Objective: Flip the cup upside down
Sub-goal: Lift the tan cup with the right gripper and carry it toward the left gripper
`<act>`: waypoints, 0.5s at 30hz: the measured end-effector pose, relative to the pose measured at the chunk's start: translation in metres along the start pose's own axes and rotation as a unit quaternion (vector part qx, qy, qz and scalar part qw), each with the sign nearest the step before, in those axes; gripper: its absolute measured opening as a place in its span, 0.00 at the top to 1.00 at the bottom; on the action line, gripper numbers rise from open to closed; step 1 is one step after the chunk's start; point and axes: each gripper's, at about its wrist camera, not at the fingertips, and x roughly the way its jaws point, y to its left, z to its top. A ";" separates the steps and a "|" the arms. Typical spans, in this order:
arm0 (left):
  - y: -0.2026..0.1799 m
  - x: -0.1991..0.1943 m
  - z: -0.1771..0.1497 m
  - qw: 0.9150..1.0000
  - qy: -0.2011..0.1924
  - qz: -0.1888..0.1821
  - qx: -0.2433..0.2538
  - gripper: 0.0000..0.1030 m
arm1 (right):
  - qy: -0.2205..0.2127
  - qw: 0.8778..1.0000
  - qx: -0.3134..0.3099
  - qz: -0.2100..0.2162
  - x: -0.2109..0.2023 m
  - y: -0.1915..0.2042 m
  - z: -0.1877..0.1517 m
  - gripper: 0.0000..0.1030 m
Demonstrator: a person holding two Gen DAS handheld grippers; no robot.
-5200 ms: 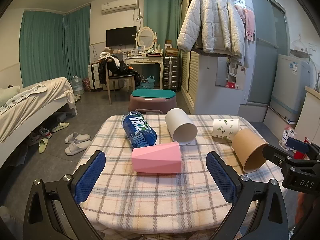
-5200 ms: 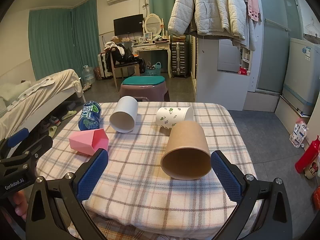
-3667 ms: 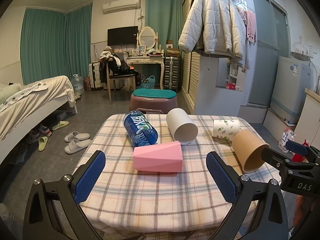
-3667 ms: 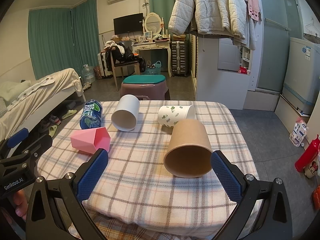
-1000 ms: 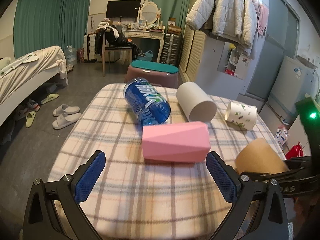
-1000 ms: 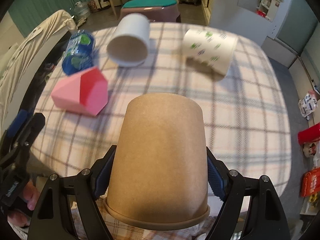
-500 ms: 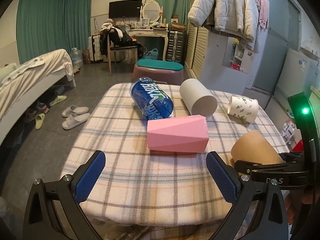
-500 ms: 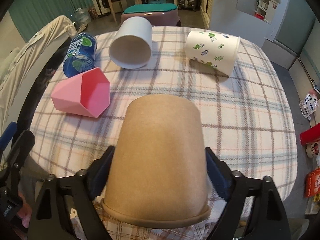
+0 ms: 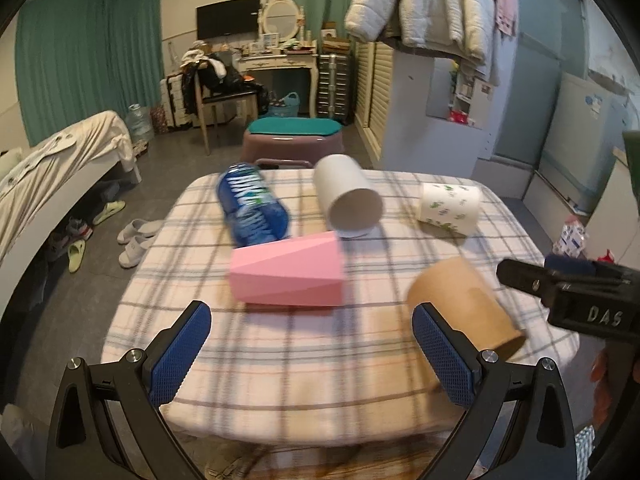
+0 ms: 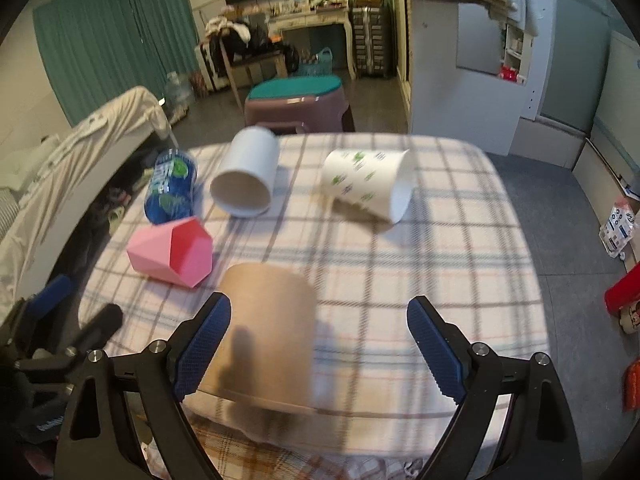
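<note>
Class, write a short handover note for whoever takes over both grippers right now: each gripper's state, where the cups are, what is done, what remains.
Left gripper: open, empty, hovering at the table's near edge.
Right gripper: open, empty, just behind the brown cup.
Brown cup: rim-down on the checked tablecloth, near the front edge, tilted slightly; blur hides whether it has settled.
Pink cup, white cup, leaf-print cup and blue can: all on their sides.
Done: brown cup looks flipped.
Left: confirm it sits flat; other cups not flipped.

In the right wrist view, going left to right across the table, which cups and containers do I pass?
Pink cup → blue can → white cup → brown paper cup → leaf-print paper cup.
</note>
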 end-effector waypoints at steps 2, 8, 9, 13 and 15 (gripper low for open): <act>-0.014 -0.001 0.004 1.000 0.003 -0.002 0.006 0.00 | -0.014 1.000 0.003 -0.002 -0.008 -0.012 0.000 0.12; -0.048 -0.002 0.027 0.999 0.008 -0.001 0.033 0.00 | -0.055 0.996 -0.005 -0.069 -0.026 -0.048 -0.005 0.12; -0.053 -0.001 0.031 0.999 0.012 -0.004 0.036 0.00 | -0.056 0.996 -0.007 -0.074 -0.025 -0.052 -0.006 0.12; -0.075 0.007 0.045 0.998 0.039 -0.015 0.051 0.00 | -0.053 0.996 -0.004 -0.078 -0.019 -0.071 -0.009 0.12; -0.082 0.014 0.048 0.997 0.058 -0.022 0.051 0.00 | -0.049 0.996 -0.002 -0.075 -0.015 -0.079 -0.011 0.12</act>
